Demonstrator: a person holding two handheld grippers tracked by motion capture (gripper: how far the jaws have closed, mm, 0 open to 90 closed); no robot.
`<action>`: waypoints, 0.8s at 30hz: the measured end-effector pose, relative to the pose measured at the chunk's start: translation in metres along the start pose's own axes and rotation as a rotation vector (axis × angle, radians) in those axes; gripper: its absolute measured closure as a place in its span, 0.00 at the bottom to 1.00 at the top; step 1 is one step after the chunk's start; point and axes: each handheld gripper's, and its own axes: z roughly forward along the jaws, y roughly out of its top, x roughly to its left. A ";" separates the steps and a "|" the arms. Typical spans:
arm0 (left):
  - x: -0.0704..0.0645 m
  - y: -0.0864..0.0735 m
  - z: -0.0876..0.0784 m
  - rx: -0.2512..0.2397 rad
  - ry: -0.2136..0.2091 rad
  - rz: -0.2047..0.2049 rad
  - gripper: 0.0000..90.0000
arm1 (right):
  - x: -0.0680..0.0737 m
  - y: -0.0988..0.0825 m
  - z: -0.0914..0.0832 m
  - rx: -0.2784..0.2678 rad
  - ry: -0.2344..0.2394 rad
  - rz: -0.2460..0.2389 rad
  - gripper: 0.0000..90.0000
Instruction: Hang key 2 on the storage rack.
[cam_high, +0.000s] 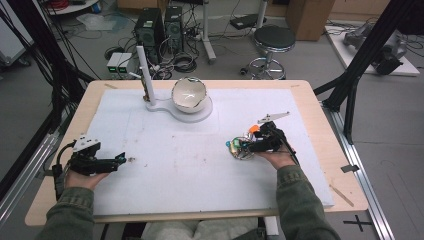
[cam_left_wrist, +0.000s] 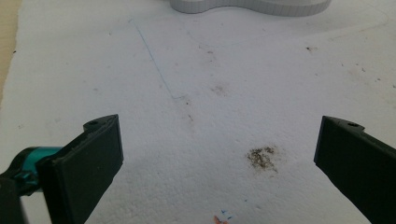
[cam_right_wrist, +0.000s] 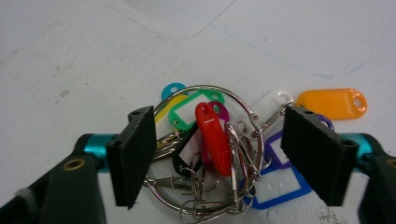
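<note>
The bunch of key tags (cam_right_wrist: 219, 154) lies flat on the white foam mat (cam_high: 175, 165) at the right of the table, just ahead of the person's right hand (cam_high: 276, 159). It is a big metal ring (cam_right_wrist: 210, 149) threaded with smaller rings and coloured plastic tags, the red tag (cam_right_wrist: 214, 137) on top, the green tag (cam_right_wrist: 189, 112) behind it, the orange tag (cam_right_wrist: 332, 103) splayed off to one side. Lying loose and fanned like that, it offers the ring as the most solid thing to take hold of, which would explain why the right gripper (cam_right_wrist: 217, 158) is brought down low with a jaw on either side of the heap. Its jaws stand part-way open, straddling the bunch; the near one looks to be at the ring's edge, the far one by the purple and blue tags (whether either pad presses yet I cannot tell, but nothing looks pinched or lifted).

Farther off, a white bowl (cam_high: 189, 94) sits on a white stand (cam_high: 175, 107) with an upright post (cam_high: 144, 75) at the back of the mat, perhaps where the keys are headed.

The left gripper (cam_high: 120, 159) rests at the mat's left edge, jaws spread wide over bare, stained foam, holding nothing, seemingly parked out of the way
</note>
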 end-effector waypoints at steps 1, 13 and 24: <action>0.000 0.000 0.000 0.000 -0.002 0.000 0.02 | 0.001 0.000 0.000 0.005 -0.001 -0.009 0.36; 0.000 0.000 0.000 -0.005 0.007 0.002 0.02 | 0.015 0.014 0.018 0.126 -0.062 -0.093 0.72; 0.001 0.000 0.000 -0.006 0.003 0.004 0.02 | 0.012 0.021 0.026 0.176 -0.075 0.008 0.84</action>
